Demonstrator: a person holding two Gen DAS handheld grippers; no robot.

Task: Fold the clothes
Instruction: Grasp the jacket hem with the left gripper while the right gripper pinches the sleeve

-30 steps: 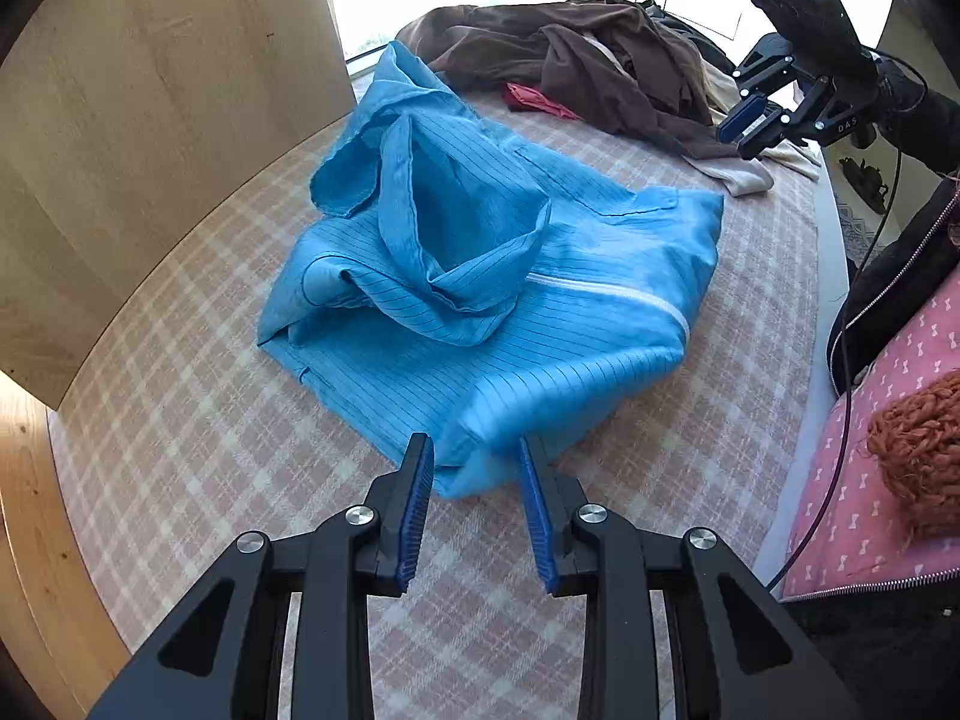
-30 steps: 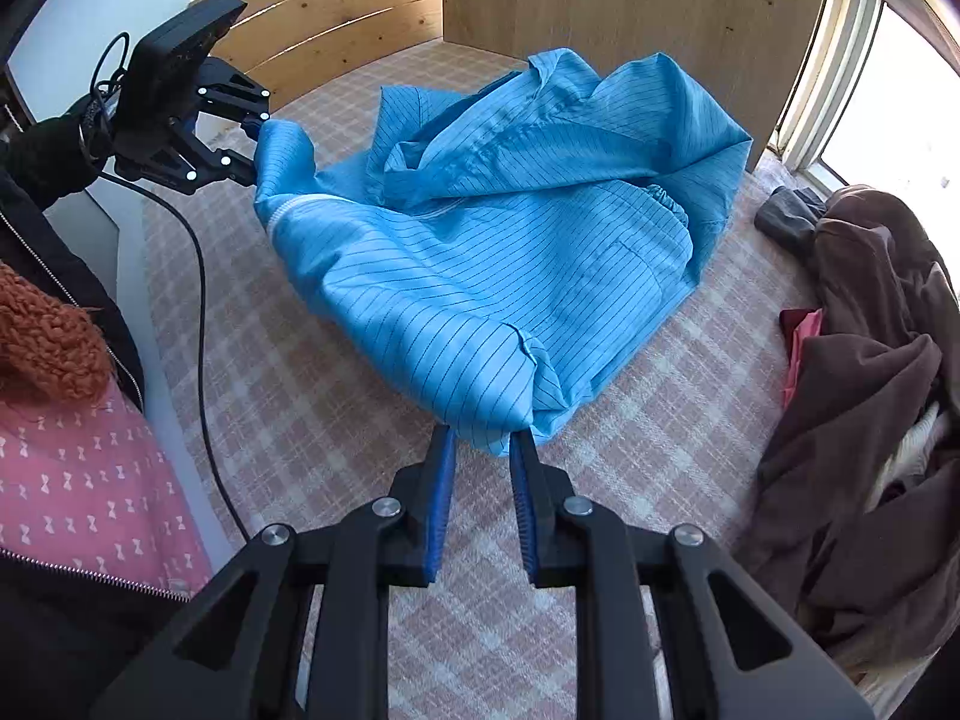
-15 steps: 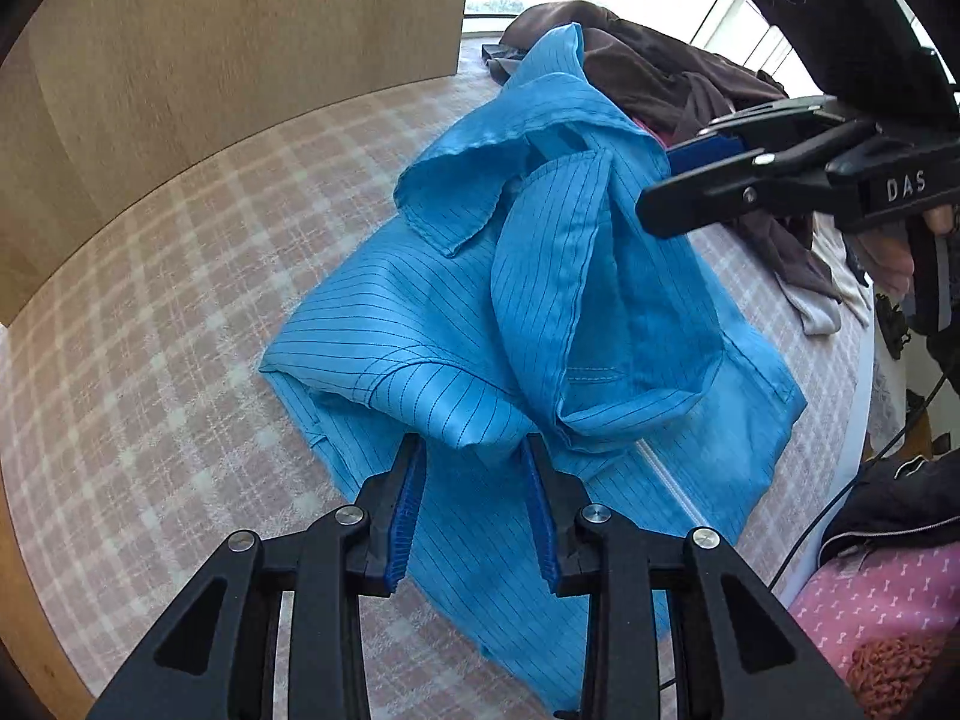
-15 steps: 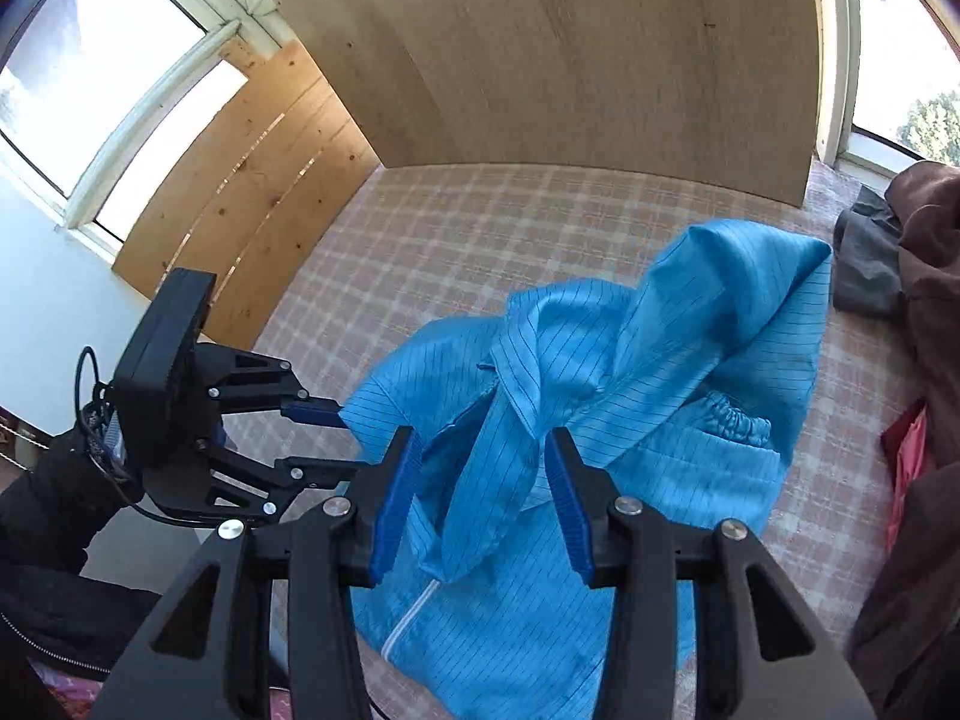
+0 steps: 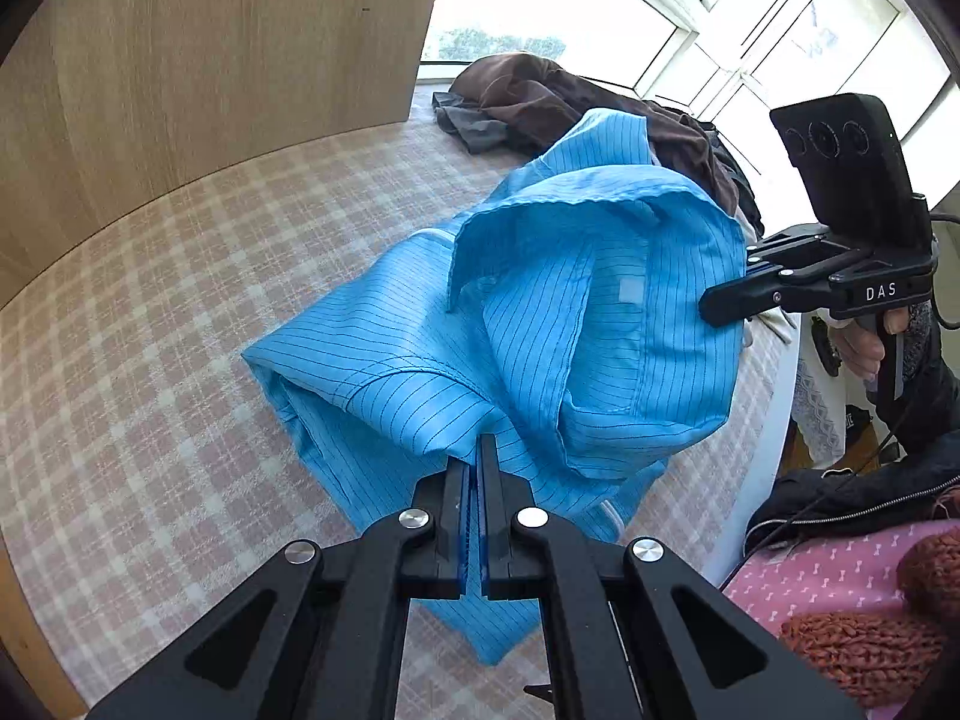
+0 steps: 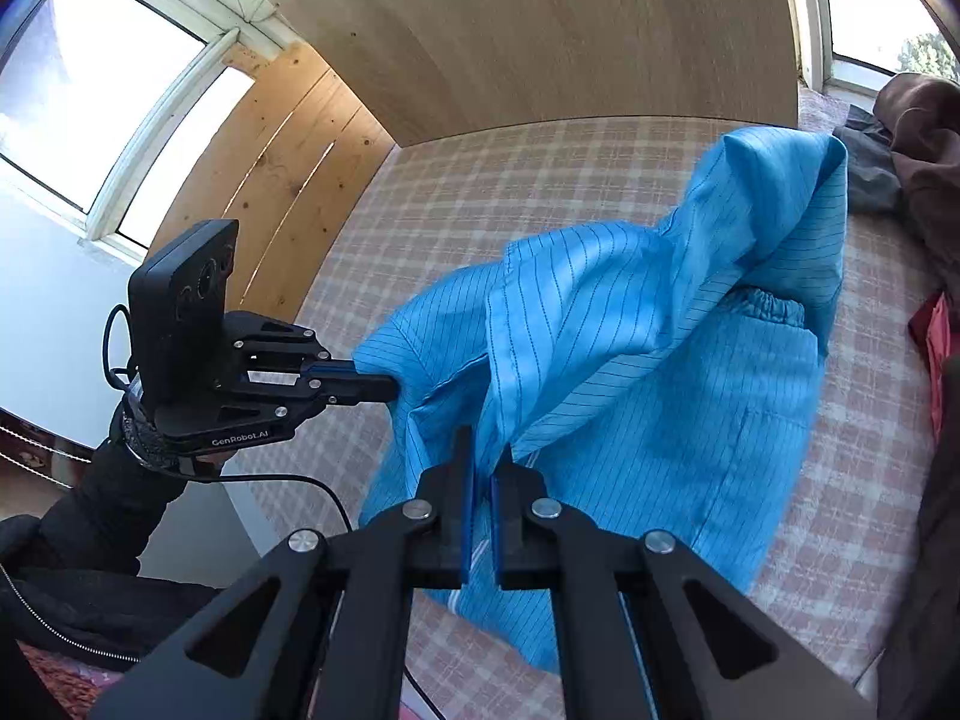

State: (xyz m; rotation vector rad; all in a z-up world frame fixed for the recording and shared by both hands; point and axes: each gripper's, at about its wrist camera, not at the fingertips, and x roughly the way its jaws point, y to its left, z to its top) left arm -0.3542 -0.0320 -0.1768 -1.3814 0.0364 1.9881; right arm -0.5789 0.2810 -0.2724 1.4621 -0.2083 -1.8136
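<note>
state: my left tool (image 5: pixel 474 468) and right tool (image 6: pixel 483 468) both pinch the blue jacket (image 5: pixel 540 330), half lifted off the bed (image 5: pixel 180 360) | risk: thin bites slip, trailing hem drags, fold skews

Black gripper (image 5: pixel 480 456) arms, silver screws, blue pads — black sleeve (image 6: pixel 114 498).

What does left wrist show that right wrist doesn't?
Left wrist only: the right tool seen from outside, pinching the blue garment; an orange knit.
Right wrist only: the left tool from outside, gripping the garment's edge; slatted wood panel; elastic cuff.
Both: garment lifted off the checked bedcover, brown clothes pile.
</note>
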